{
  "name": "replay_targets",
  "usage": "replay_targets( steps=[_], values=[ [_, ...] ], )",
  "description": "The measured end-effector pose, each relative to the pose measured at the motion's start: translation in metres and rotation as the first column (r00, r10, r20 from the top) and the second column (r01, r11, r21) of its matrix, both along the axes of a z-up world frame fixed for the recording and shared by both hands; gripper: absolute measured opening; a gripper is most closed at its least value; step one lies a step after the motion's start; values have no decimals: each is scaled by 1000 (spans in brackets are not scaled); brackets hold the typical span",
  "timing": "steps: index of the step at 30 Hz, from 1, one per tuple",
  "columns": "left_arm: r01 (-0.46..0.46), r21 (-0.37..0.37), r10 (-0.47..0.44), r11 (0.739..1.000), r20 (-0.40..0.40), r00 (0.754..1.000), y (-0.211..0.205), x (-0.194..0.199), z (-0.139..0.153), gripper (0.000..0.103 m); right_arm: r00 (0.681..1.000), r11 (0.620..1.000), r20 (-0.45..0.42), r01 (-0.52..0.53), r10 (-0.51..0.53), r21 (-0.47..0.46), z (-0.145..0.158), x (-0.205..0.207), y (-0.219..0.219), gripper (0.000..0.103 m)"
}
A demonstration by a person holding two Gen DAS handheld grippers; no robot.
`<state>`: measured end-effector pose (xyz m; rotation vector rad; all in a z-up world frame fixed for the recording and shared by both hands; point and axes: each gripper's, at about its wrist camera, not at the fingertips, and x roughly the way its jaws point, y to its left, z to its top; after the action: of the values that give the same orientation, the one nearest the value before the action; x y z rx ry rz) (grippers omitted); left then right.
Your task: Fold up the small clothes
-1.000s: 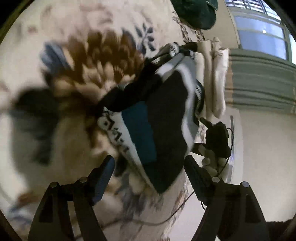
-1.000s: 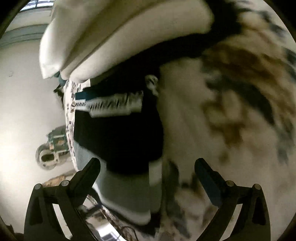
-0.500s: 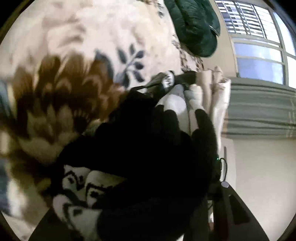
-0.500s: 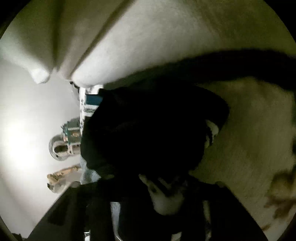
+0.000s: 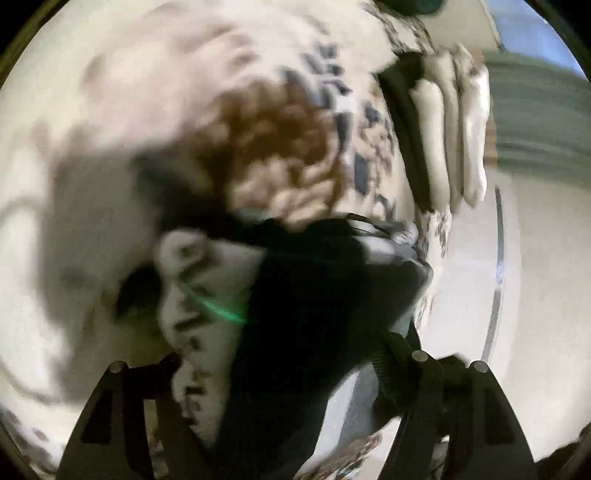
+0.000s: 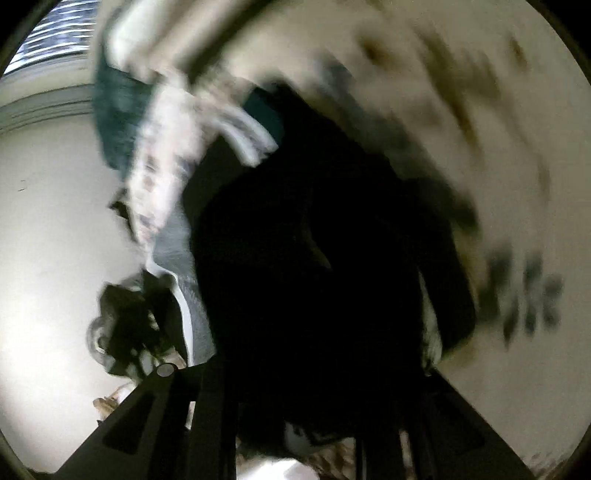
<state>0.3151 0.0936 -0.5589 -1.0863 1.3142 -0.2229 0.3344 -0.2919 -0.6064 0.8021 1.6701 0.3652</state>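
Garment point(image 5: 317, 295): a small black piece with white patterned bands, a grey panel and a teal patch. It lies bunched on my floral bedspread point(image 5: 155, 92), near the edge of the bed, and fills the lower middle of both wrist views. Both views are heavily blurred.

Left gripper point(image 5: 284, 373): my jaws are opening. The black cloth and its white patterned band sit between the two fingers and hide the fingertips. I cannot tell whether the pads press on the fabric.

Right gripper point(image 6: 325, 398): my jaws are opening from a narrow gap. Dark cloth covers the whole space between the fingers and the tips are hidden in it. I cannot tell whether the fabric is pinched or only draped over them.

Surroundings: a stack of folded cream cloths point(image 5: 454, 122) rests beyond the garment at the bed's edge, with a dark strip lying just beside the stack. The bedspread carries a large brown flower point(image 5: 280, 136) and dark blue leaf prints. A dark green bundle point(image 5: 410, 5) sits at the far end of the bed. A window point(image 6: 51, 40) shows behind it.
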Motion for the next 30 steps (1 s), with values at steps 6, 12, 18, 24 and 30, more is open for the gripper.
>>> replay_targets(
  steps=[6,12,18,24,30],
  values=[
    [-115,124,107,986,74,992,1,-38,50,68,999,996,39,26,-23,-85,31,-8,-58,59],
    [-171,306,140,937,123,983,12,-49,81,68,974,989,212,-54,83,-141,84,55,-71,65],
    [-194,340,151,920,148,977,22,-4,50,65,897,933,289,-273,335,-234,66,140,12,65],
    [-229,287,177,930,196,964,28,3,56,20,851,908,355,-283,386,-309,80,151,42,3],
    [-259,262,216,930,184,959,32,12,47,20,865,933,396,-193,308,-303,100,179,34,3]
  ],
)
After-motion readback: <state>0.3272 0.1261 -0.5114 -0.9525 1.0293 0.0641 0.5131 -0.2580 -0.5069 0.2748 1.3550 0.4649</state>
